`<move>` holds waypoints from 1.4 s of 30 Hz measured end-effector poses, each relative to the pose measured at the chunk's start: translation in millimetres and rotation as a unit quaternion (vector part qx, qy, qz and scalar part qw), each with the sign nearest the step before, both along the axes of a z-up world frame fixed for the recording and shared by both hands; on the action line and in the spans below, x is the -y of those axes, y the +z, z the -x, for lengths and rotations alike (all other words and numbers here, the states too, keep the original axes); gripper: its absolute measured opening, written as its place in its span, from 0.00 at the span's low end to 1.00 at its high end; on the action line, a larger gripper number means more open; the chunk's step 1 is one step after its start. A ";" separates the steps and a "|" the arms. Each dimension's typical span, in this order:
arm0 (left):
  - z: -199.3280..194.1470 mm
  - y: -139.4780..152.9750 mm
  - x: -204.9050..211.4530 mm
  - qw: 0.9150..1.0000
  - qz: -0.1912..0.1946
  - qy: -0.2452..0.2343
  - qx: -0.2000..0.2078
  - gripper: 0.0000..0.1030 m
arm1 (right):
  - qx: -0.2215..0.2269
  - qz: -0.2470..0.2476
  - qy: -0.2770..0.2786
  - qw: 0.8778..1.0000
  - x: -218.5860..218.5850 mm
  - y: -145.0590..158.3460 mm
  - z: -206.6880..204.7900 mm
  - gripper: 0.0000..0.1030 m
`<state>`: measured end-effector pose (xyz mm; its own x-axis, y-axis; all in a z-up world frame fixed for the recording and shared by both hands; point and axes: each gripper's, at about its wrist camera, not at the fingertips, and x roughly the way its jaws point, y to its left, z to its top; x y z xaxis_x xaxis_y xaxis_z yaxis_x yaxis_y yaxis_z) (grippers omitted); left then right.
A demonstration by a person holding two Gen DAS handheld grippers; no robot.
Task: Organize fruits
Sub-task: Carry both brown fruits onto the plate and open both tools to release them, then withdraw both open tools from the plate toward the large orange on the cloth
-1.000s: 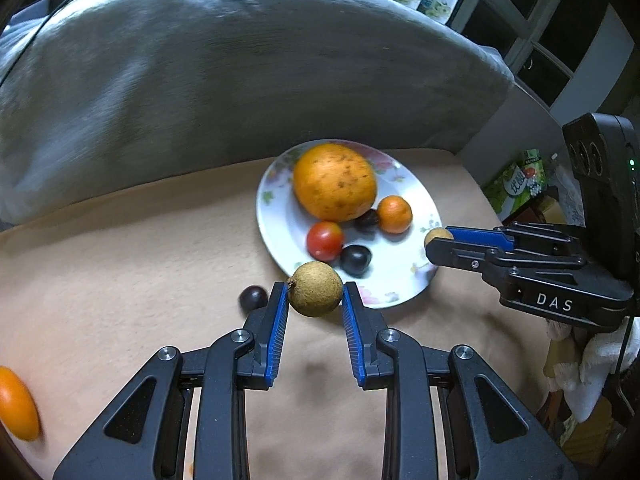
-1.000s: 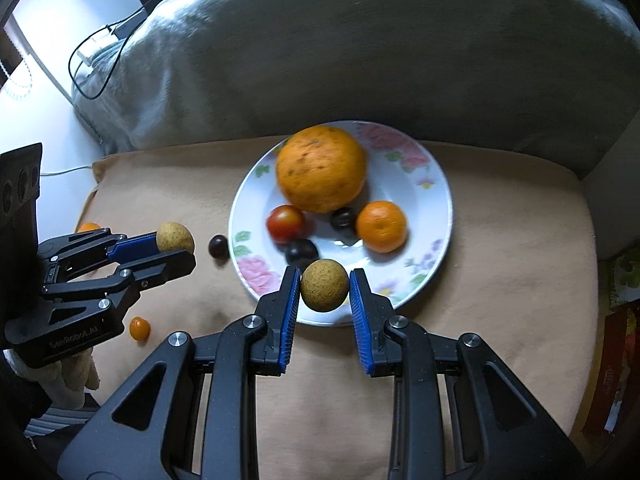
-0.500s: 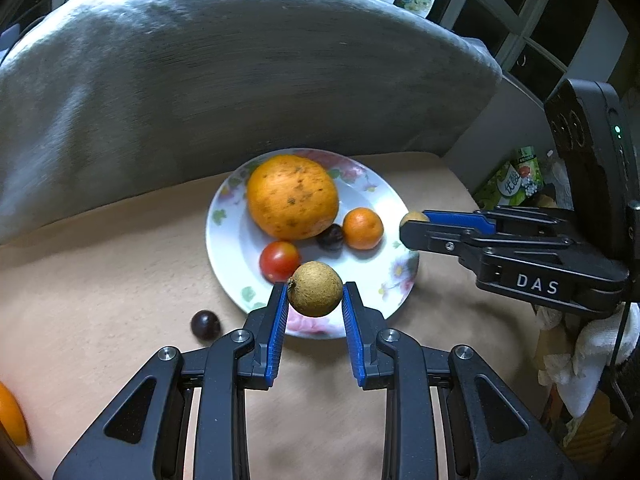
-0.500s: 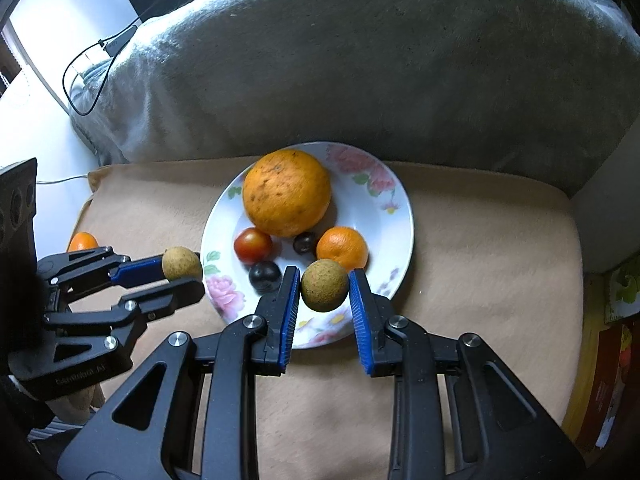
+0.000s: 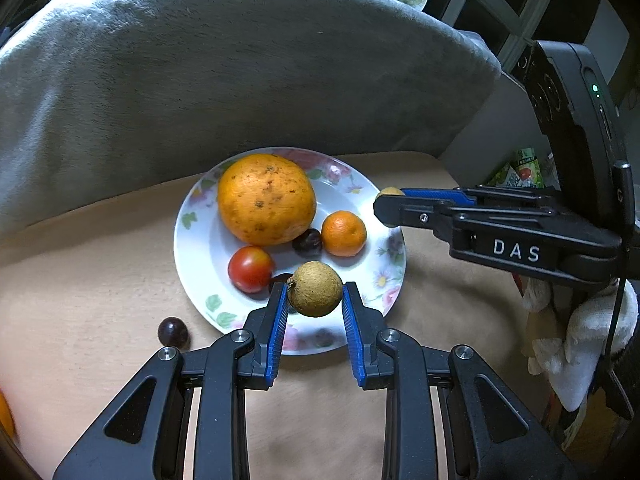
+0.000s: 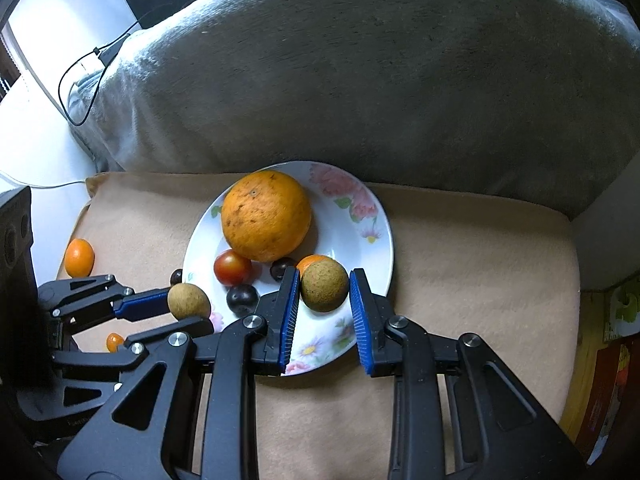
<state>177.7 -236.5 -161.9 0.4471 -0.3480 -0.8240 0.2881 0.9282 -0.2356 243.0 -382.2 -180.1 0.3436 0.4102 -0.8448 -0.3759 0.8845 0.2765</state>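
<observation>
1. In the left wrist view, bottom centre, the left hand-held gripper (image 5: 315,300) is clenched on a brown longan (image 5: 315,289), pinched between the blue pads (image 5: 278,330) and held in the air over the near rim of the plate (image 5: 192,236).
2. In the right wrist view, lower centre, the right hand-held gripper (image 6: 324,300) grasps a second longan (image 6: 324,286) the same way, over the plate's near right part, just in front of the mandarin (image 6: 312,261).
3. The key relation: for both grippers the plate lies straight ahead and below, so each fruit seems to need only a short lowering and release. Both fruits are round, so no long axis matters.
4. The bare patch of plate at lower centre looks to be the likely landing spot; the two grippers converge there from opposite sides, and I judge they could crowd each other.
5. On the plate, mid-frame: a tomato (image 5: 251,269), dark grapes (image 5: 307,242), the mandarin, and farthest back a large orange (image 5: 266,199).
6. Off the plate on the tan cushion (image 5: 80,280): a loose grape (image 5: 173,332) at lower left, and in the right wrist view a kumquat (image 6: 79,258) at the left edge.
7. Farthest back, a grey blanket (image 5: 200,60) fills the upper frame.
</observation>
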 end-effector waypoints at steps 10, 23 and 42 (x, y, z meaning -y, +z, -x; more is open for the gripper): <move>-1.2 -0.5 12.3 1.000 -0.001 -0.001 -0.001 0.25 | -0.004 -0.006 0.009 1.000 1.7 -1.9 -7.1 0.26; -1.8 0.2 15.9 1.000 -0.004 -0.004 0.001 0.25 | -0.008 -0.013 0.006 1.000 4.3 -2.5 -9.6 0.35; 1.3 9.0 11.6 0.999 -0.038 0.004 0.016 0.71 | 0.007 -0.013 -0.022 1.000 0.6 10.9 -10.1 0.82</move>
<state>176.3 -248.0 -152.8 0.4757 -0.2814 -0.8334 0.2861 0.9454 -0.1559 253.1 -382.8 -169.2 0.3738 0.4170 -0.8285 -0.3410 0.8925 0.2953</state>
